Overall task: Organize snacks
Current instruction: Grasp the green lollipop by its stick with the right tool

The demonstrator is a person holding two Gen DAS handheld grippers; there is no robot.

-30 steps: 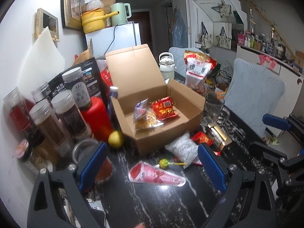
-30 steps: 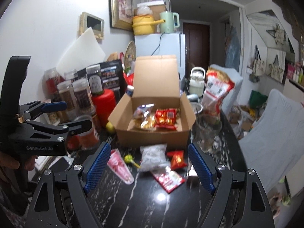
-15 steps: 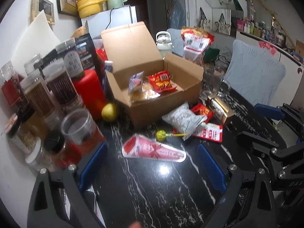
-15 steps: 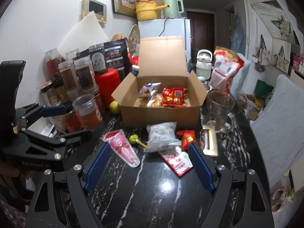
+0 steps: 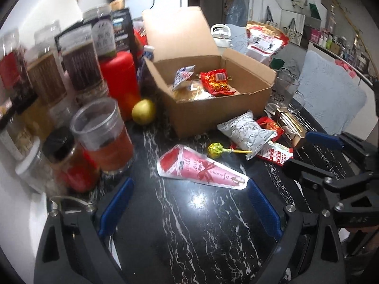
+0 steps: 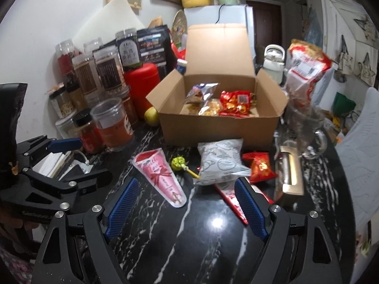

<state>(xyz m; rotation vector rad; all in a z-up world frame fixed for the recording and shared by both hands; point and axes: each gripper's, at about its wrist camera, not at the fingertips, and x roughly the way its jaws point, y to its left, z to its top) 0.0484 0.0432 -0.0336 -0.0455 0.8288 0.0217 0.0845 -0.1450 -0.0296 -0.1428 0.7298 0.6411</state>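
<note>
1. snacks lie loose on the black marbled surface [image 6: 201, 248] in front of the cardboard box [image 6: 220, 130]: pink cone packet [image 6: 161, 177], lollipop [image 6: 180, 163], white pouch [image 6: 220, 163].
2. more packets sit inside the box.
3. left gripper [image 5: 189, 203] jaws wide, empty, nearest the cone packet.
4. right gripper [image 6: 184, 203] jaws wide, empty.
</note>
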